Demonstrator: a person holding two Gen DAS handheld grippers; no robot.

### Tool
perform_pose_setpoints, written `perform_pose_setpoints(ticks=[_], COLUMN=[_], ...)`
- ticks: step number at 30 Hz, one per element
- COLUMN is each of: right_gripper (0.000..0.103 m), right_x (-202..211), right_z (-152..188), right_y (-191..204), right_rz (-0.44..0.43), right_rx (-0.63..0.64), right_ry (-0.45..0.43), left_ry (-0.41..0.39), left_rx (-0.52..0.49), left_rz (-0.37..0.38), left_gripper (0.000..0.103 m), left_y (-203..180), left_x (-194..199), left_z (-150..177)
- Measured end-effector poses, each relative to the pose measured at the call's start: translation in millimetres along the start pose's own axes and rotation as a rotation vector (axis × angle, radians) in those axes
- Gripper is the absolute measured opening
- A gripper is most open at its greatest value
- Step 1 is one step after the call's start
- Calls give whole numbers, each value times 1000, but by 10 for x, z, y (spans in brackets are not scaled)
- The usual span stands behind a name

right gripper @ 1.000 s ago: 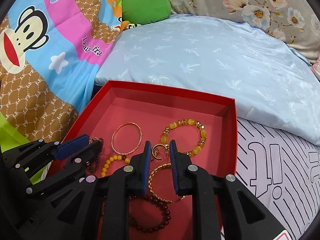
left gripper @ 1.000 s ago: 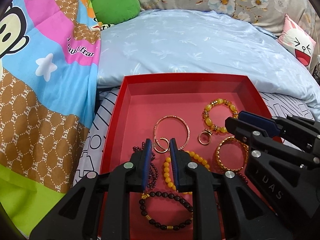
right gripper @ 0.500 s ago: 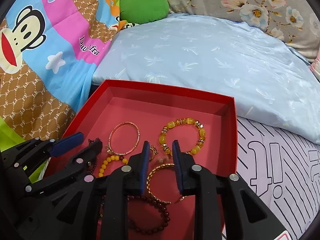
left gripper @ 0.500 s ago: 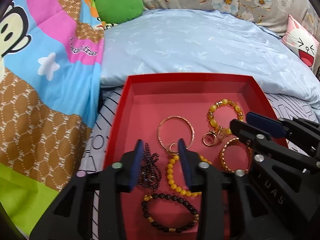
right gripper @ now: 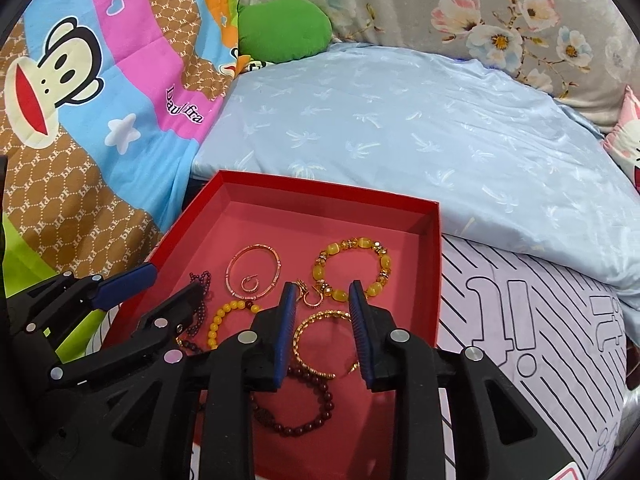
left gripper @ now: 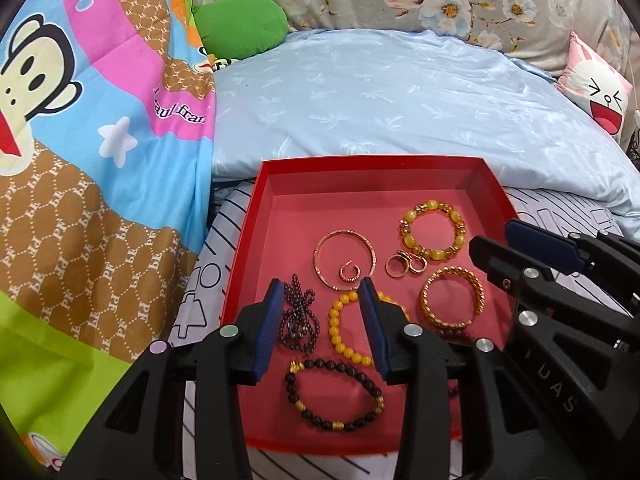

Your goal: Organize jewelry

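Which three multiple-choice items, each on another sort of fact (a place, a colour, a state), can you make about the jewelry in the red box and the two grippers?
1. Where does the small open ring lie?
A. inside the thin bangle
B. on the blue pillow
C. outside the red box

2. Which colour is the round-bead bracelet between the left gripper fingers?
A. green
B. yellow
C. white

3. What does the right gripper hold?
A. a ring
B. a bangle
C. nothing

Key: 1 A, the bangle encircles it; 2 B, yellow beads; 3 C, its jaws, just opening, stand apart above the gold cuff.
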State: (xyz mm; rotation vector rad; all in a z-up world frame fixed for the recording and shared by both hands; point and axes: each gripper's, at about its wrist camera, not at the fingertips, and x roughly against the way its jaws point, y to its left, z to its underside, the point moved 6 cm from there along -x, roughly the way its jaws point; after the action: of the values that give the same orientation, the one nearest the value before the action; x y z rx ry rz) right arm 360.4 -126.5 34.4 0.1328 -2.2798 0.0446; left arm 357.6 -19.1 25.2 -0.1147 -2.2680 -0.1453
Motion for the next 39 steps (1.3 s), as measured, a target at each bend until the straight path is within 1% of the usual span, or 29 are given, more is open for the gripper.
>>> perform_pose_setpoints(ticks=[3,5,7,9,14,17,21,32,36,39], right_gripper=[33,34,35,38,41,42,49,50,51,51], right_x=[120,219,304,390,564,665,802,970,997,1023], right_z=[37,75,115,173,322,417,523,884,1007,1092], right_y=[7,12,18,15,16,11,-9,-51,-55,-36], right_rz=[12,26,34,38,38,46,63,57,63,68], right_rx=[0,4,7,5,1,4,3,-26,-33,-31], right_ry=[-8,-17,-25,-30,-34,-40,-58,-42,-35,-32], left_ry=[-6,-8,-11,-12,-16,-17,-16,-4,-2,2], left_rx=[5,9,12,11,7,12,25,45,42,42], left_rz=[1,-4,-5,-2,-7,-15,-7,-15,-29,-42], left_gripper=[37,42,44,44,46,54,59,69,72,77], left_y=[3,8,14,6,-24,-25,-26,-100,-116,-102], left_x=[112,191,264,340,526,611,718,888,916,927], left_z=[43,85,127,180,326,415,530,829,946,1024])
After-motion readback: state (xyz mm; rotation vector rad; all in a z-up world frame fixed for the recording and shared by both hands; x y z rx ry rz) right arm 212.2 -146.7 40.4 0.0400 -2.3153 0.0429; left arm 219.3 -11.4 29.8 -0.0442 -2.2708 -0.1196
